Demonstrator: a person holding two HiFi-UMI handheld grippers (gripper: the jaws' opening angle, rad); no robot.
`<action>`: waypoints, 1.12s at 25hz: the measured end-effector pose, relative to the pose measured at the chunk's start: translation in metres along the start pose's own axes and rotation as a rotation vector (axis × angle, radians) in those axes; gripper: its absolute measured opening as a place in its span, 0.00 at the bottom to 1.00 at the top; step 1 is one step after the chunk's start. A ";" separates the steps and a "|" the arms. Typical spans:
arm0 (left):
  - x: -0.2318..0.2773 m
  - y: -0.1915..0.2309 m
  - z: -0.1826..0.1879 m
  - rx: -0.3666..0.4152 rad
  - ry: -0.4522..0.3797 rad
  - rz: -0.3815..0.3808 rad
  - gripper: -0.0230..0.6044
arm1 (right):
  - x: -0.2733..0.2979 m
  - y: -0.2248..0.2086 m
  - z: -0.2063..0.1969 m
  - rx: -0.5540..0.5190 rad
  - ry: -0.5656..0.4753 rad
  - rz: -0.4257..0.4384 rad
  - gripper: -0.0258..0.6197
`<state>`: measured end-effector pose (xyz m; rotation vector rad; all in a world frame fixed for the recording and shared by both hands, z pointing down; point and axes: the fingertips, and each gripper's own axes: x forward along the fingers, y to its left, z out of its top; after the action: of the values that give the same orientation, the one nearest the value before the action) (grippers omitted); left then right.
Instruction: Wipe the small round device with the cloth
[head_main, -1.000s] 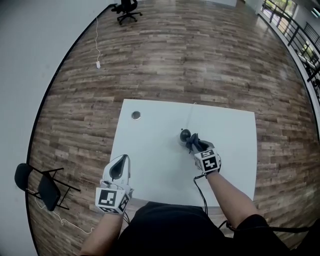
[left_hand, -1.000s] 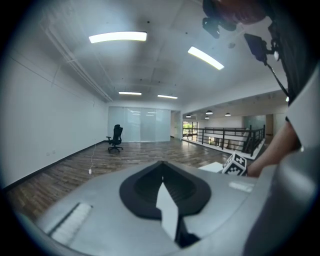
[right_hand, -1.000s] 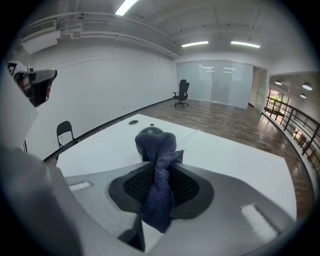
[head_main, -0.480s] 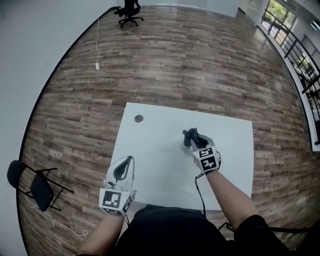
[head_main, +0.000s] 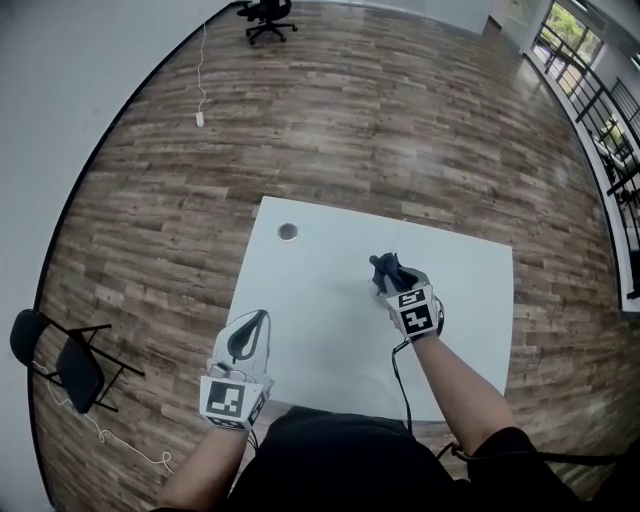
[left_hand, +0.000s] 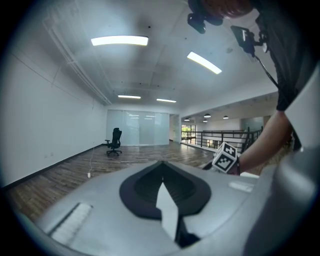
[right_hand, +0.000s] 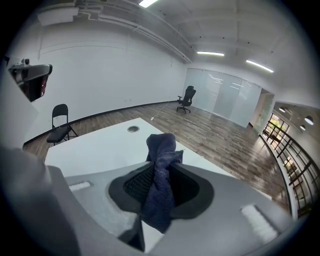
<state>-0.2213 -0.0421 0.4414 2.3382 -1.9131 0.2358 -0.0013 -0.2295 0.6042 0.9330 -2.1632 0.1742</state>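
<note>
Clamped on the bunched blue cloth (right_hand: 161, 170), the right hand-held gripper (head_main: 393, 282) has lifted at the centre right of the table (head_main: 300, 290), hiding the small round device beneath, probably between wipes; the left hand-held gripper (head_main: 247, 335) stays closed, empty.

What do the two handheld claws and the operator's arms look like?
Both the left claw and the right claw have pale grey shells with black ribbed pads inside. Each carries a white cube printed with black square markers at the wrist end. A black cable trails from the right one along the forearm. The person wears a black top.
</note>
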 end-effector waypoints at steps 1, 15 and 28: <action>0.000 0.001 -0.001 -0.005 0.002 0.001 0.05 | 0.000 0.001 0.001 -0.024 0.004 -0.002 0.18; 0.006 0.002 -0.007 -0.037 0.006 -0.007 0.05 | -0.001 0.034 0.002 -0.179 0.027 0.036 0.18; 0.002 0.006 -0.015 -0.048 0.029 -0.007 0.05 | 0.009 0.072 -0.028 -0.149 0.072 0.112 0.18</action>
<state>-0.2271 -0.0420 0.4569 2.2977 -1.8757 0.2196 -0.0371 -0.1719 0.6419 0.7117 -2.1310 0.0984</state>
